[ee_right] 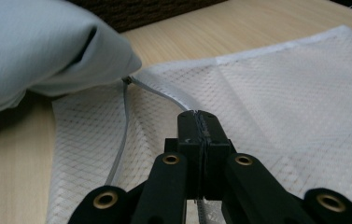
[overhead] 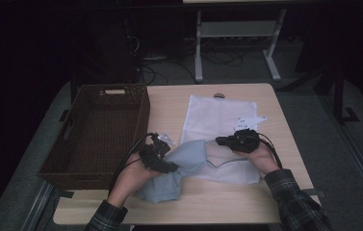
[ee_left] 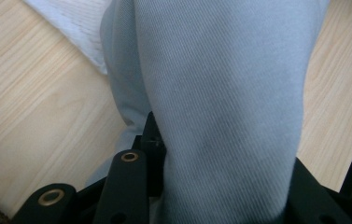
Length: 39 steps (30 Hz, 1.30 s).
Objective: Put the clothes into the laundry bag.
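Note:
A light blue-grey garment (overhead: 188, 156) lies bunched on the table's near side, partly over the open end of a white mesh bag (overhead: 217, 115). My left gripper (overhead: 169, 166) is shut on the garment, and the cloth (ee_left: 225, 93) rises out from between its black fingers (ee_left: 127, 172). My right gripper (overhead: 220, 141) sits at the bag's near edge. In the right gripper view it (ee_right: 200, 123) is shut on the bag's zipper edge (ee_right: 127, 116), holding it lifted off the mesh (ee_right: 281, 93). The garment (ee_right: 38, 51) bulges just left of that opening.
A dark brown woven basket (overhead: 97, 89) stands on the left part of the wooden table (overhead: 265, 192), its wall close to my left hand. A small round insert (overhead: 219, 95) sits at the table's far edge. Cables and desk legs lie on the floor beyond.

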Each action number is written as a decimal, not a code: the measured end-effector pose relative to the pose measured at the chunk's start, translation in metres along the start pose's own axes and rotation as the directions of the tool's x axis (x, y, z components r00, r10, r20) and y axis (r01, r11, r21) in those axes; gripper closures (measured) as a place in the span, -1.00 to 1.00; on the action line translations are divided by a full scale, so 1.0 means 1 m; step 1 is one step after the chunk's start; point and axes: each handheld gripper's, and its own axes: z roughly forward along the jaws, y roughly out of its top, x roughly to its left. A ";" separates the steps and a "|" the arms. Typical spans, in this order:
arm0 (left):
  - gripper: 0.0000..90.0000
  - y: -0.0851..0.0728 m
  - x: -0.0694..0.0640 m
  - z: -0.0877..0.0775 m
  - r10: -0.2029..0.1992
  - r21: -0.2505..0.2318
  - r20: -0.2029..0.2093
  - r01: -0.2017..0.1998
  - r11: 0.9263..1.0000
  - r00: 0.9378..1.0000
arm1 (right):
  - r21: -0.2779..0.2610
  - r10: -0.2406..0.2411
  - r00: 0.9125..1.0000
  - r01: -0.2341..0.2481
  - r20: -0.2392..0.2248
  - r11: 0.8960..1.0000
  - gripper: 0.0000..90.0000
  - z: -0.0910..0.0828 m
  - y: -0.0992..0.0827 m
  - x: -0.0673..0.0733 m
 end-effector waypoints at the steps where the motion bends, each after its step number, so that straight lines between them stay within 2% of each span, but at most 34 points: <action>1: 0.44 0.000 -0.001 0.000 0.009 0.001 0.002 -0.009 1.000 1.000 | -0.007 -0.003 1.000 0.003 0.004 1.000 0.97 0.001 0.002 0.000; 8: 0.44 0.005 -0.011 0.005 0.044 0.000 0.023 -0.044 0.999 0.999 | -0.018 -0.014 1.000 0.014 0.007 1.000 0.97 0.003 0.009 0.002; 15: 0.44 0.017 -0.025 0.012 0.097 0.003 0.049 -0.097 0.995 0.994 | -0.027 -0.004 1.000 0.004 0.004 1.000 0.97 -0.001 0.011 0.004; 23: 0.44 0.028 -0.030 0.021 0.135 0.019 0.059 -0.136 0.991 0.989 | -0.041 0.005 1.000 -0.004 0.019 0.999 0.97 -0.010 0.016 0.008; 29: 0.44 0.031 -0.030 0.023 0.140 0.016 0.052 -0.141 0.990 0.989 | -0.056 -0.004 1.000 0.006 0.023 0.998 0.97 -0.015 0.023 0.015; 36: 0.44 0.033 -0.025 0.026 0.126 0.030 0.028 -0.127 0.991 0.992 | -0.074 -0.013 1.000 0.015 0.028 0.997 0.97 -0.020 0.031 0.021; 39: 0.44 0.035 -0.024 0.029 0.135 0.043 0.009 -0.135 0.990 0.991 | -0.073 -0.018 0.999 0.020 0.027 0.997 0.97 -0.020 0.033 0.023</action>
